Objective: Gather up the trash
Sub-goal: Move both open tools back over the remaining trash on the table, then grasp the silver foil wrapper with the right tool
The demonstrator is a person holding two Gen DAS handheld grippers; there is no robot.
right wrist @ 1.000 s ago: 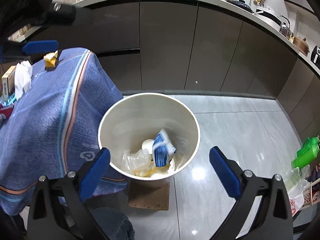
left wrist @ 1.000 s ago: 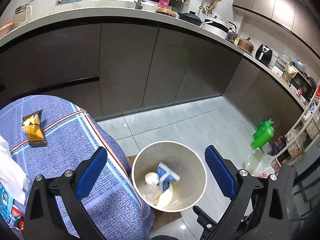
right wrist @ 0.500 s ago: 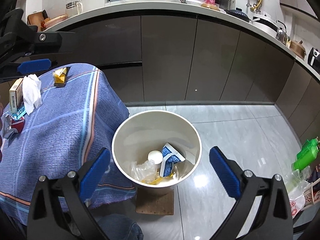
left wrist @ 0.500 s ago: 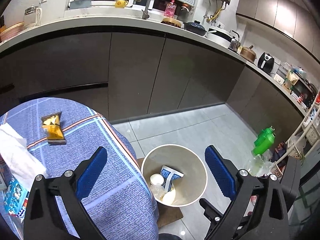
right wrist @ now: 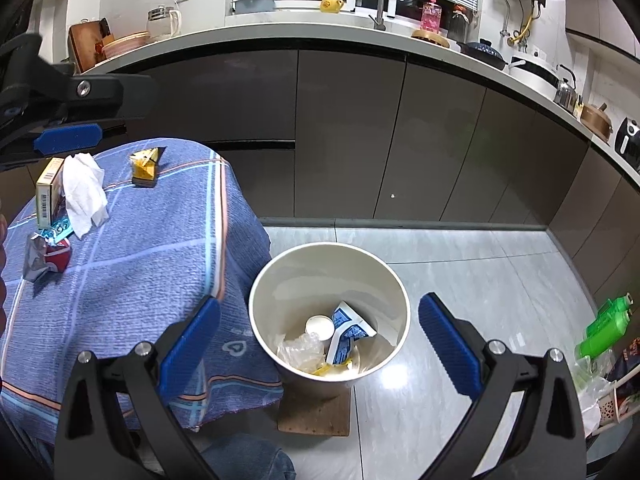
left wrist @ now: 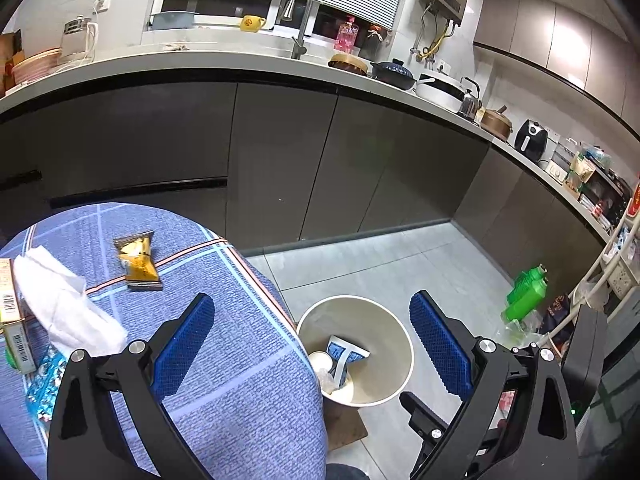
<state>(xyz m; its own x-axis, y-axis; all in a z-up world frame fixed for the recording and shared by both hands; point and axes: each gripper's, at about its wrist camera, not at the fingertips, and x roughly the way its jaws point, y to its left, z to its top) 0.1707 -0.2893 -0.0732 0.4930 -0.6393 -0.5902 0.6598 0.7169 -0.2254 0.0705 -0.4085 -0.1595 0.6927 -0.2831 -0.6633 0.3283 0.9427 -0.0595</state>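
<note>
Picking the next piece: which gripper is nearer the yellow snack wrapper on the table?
Left. The left gripper hovers at the table edge just short of the yellow snack wrapper; the right gripper hangs over the bin.

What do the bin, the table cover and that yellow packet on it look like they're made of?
Bin: probably smooth plastic, cream, with a soft sheen on its inner wall.
Table cover: woven cloth, blue with stripes, matte, draping in folds at the edge.
Yellow packet: likely plastic film or foil, glossy and crinkled, with crimped dark ends.

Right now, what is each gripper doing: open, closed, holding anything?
Left gripper: open, holding nothing.
Right gripper: open, holding nothing, above the trash bin.
</note>
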